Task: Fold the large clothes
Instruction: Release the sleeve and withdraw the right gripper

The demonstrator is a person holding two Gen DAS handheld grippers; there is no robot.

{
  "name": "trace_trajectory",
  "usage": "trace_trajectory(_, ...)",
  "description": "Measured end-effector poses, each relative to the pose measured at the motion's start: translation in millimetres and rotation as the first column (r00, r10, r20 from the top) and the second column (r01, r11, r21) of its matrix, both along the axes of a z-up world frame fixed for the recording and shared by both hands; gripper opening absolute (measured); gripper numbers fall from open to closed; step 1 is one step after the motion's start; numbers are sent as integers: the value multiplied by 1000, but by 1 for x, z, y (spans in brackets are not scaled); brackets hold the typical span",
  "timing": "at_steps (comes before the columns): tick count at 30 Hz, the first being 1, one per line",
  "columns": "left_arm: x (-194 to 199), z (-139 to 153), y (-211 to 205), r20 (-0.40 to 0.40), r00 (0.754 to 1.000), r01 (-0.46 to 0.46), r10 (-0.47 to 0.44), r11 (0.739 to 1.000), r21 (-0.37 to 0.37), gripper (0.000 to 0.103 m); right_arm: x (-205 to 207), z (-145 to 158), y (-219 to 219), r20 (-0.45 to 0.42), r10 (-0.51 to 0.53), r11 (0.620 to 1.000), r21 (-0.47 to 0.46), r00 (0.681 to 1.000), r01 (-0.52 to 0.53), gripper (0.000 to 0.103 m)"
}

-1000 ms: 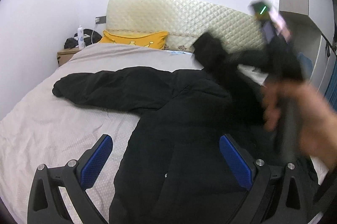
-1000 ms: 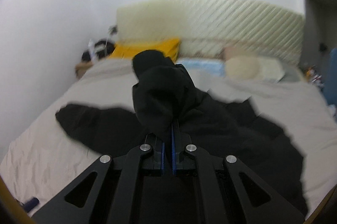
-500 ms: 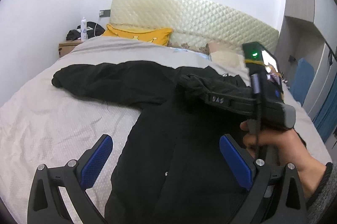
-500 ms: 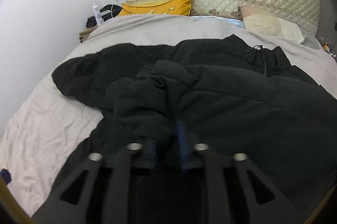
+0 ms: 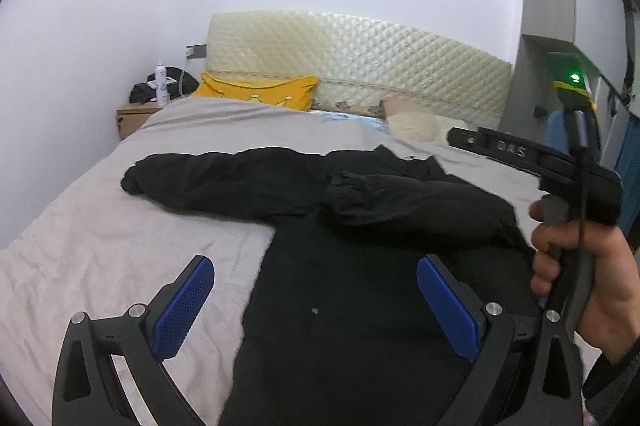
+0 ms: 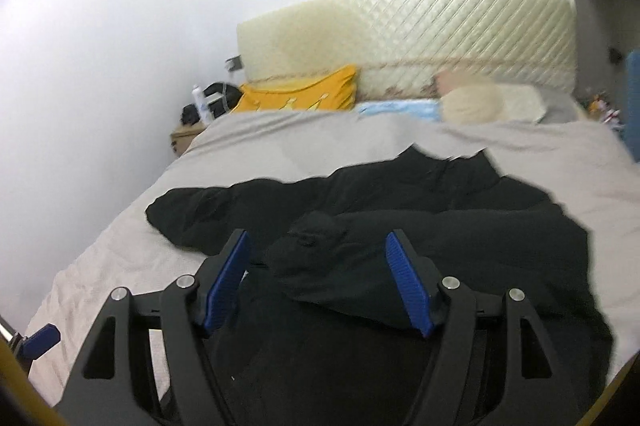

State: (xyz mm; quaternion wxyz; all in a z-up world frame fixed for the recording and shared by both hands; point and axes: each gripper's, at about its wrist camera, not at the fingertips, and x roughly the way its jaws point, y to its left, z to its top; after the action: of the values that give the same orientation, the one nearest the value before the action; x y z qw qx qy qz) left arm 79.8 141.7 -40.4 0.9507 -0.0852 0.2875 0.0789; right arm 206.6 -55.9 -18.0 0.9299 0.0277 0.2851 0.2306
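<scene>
1. Lying across the grey bed [image 5: 92, 250], the black coat [image 5: 360, 306] is spread flat, the body toward the cameras and the collar toward the headboard [image 5: 360, 65].
2. One sleeve [image 5: 224, 177] stretches out to the left on the sheet; the other sleeve [image 5: 416, 209] is folded over the chest, its cuff [image 6: 312, 238] bunched and loose.
3. The left gripper [image 5: 316, 306] hovers over the hem area, its blue pads wide apart, and it holds nothing.
4. The right gripper [image 6: 320, 286] is also wide open and empty, with the cuff between its fingers but not pinched.
5. I judge that the folded sleeve can slide back off, because the padded fabric is springy and nothing presses it.
6. If a gripper takes only the top layer at the next fold, the coat may bunch and the fold becomes uneven.
</scene>
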Motion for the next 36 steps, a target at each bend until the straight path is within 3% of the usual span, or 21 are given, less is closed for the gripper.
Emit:
trace_trajectory(4, -19, 8, -15, 5, 999, 33, -33, 999, -19, 102, -35, 20, -24, 51, -26, 998, -49, 998, 29, 71)
trace_trajectory(8, -38, 16, -33, 20, 998, 60, -59, 998, -10, 102, -75, 30, -57, 45, -60, 998, -31, 997, 62, 72)
trace_trajectory(14, -54, 24, -58, 26, 995, 91, -91, 996, 19, 102, -129, 27, -107, 36, -126, 992, 1, 991, 126, 76)
trace_trajectory(22, -71, 34, -85, 66, 992, 106, -108, 994, 33, 102, -188, 19, -151, 111, -207, 978, -8, 972, 209, 79)
trace_trajectory(30, -75, 35, -80, 84, 992, 95, -95, 995, -3, 102, -215, -4, -173, 131, -249, 967, -17, 960, 253, 81)
trace_trajectory(36, -64, 26, -54, 45, 997, 62, -61, 998, -20, 102, -226, -10, -174, 153, -245, 967, -29, 957, 252, 84)
